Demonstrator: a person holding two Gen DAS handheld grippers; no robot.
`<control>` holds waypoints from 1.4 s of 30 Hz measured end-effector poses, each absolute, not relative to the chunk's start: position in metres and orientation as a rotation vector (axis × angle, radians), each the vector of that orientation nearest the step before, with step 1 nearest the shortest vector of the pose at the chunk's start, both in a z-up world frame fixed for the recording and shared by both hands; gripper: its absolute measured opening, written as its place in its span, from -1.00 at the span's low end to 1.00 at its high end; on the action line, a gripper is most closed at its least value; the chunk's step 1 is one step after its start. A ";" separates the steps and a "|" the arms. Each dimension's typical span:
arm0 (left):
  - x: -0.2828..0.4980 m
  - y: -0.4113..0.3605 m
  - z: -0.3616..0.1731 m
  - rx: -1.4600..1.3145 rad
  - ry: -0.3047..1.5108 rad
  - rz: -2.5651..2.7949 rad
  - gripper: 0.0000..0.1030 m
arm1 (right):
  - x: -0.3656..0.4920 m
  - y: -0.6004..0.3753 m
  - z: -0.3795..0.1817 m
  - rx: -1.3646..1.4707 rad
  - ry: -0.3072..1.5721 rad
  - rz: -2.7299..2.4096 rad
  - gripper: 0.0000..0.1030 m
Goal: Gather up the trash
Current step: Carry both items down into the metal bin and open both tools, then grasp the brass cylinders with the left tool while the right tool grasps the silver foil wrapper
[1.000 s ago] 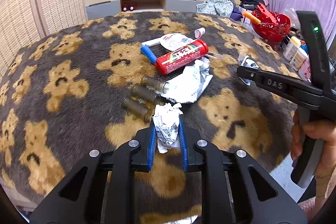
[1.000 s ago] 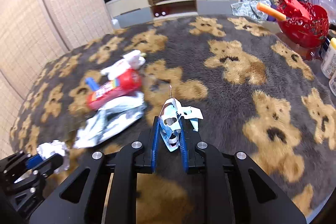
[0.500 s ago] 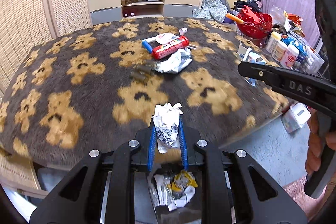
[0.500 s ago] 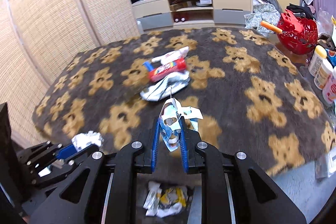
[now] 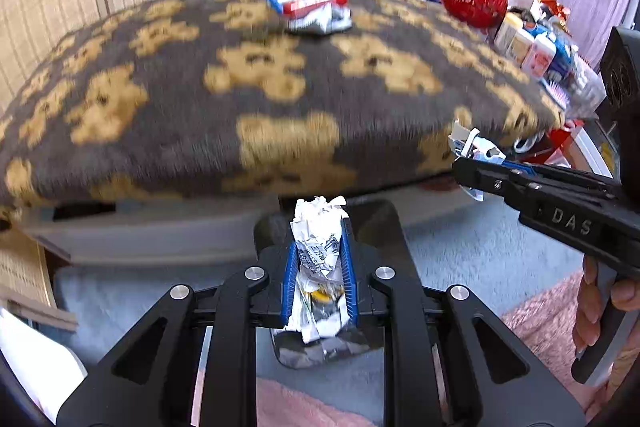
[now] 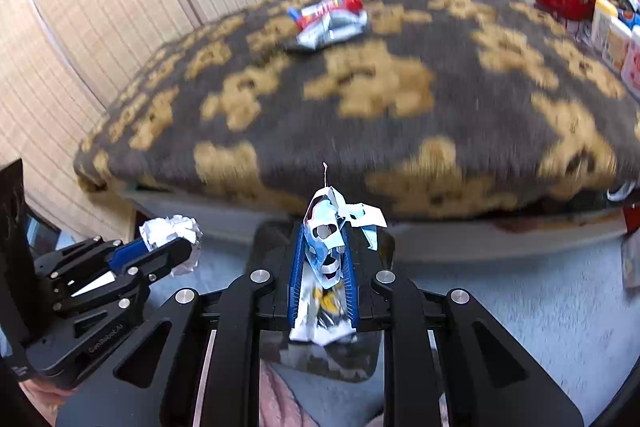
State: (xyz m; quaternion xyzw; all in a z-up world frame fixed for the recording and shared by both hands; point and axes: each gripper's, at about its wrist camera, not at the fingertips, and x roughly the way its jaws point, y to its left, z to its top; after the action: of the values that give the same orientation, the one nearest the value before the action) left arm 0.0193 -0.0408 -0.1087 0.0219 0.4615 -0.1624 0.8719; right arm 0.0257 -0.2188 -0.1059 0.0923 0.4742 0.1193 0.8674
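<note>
My left gripper is shut on a crumpled white paper. It hangs over a black bin on the floor that holds wrappers. My right gripper is shut on a torn blue-and-white wrapper, also above the bin. Each gripper shows in the other's view: the right gripper at the right, the left gripper at the left. A red tube and a silver wrapper lie far back on the bear-patterned table cover.
The table's front edge runs just beyond the bin. A red basket and bottles crowd the table's right side. A wicker screen stands left. Grey floor and a pink rug lie below.
Both grippers have pulled back from over the table, past its front edge, and now hang over the bin on the floor. Each still holds its piece of trash.
</note>
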 end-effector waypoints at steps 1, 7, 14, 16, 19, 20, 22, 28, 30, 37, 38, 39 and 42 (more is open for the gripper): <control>0.017 -0.042 -0.117 0.048 0.977 -0.338 -0.64 | 0.024 -0.217 -0.112 0.193 1.004 0.252 -0.62; 0.009 -0.046 -0.152 0.057 1.036 -0.326 -0.64 | 0.016 -0.212 -0.151 0.228 1.075 0.268 -0.62; 0.004 -0.047 -0.185 0.049 1.092 -0.343 -0.64 | 0.016 -0.208 -0.179 0.206 1.134 0.254 -0.62; 0.004 -0.046 -0.192 0.045 1.108 -0.341 -0.64 | 0.016 -0.204 -0.182 0.192 1.137 0.255 -0.62; 0.006 -0.046 -0.197 0.041 1.123 -0.342 -0.64 | 0.016 -0.202 -0.188 0.190 1.151 0.258 -0.60; 0.006 -0.046 -0.198 0.041 1.125 -0.342 -0.64 | 0.016 -0.201 -0.190 0.191 1.159 0.257 -0.58; 0.005 -0.044 -0.199 0.040 1.129 -0.341 -0.60 | 0.018 -0.200 -0.193 0.196 1.163 0.258 -0.58; 0.006 -0.044 -0.201 0.036 1.141 -0.339 -0.43 | 0.021 -0.200 -0.194 0.200 1.171 0.260 -0.34; 0.006 -0.044 -0.201 0.034 1.142 -0.337 -0.32 | 0.022 -0.200 -0.195 0.202 1.172 0.257 0.02; 0.005 -0.039 -0.200 0.035 1.140 -0.320 0.18 | 0.022 -0.204 -0.197 0.209 1.177 0.232 0.17; 0.005 -0.039 -0.200 0.036 1.139 -0.319 0.21 | 0.022 -0.204 -0.197 0.210 1.174 0.230 0.22; 0.005 -0.039 -0.199 0.036 1.139 -0.319 0.27 | 0.022 -0.205 -0.196 0.213 1.171 0.229 0.26; 0.004 -0.038 -0.197 0.039 1.134 -0.315 0.36 | 0.022 -0.208 -0.195 0.221 1.164 0.221 0.37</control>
State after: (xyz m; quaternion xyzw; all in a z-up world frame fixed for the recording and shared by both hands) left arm 0.0044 -0.0384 -0.1965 0.0186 0.5347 -0.1485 0.8317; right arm 0.0216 -0.2080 -0.1947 0.1038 0.5474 0.1041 0.8239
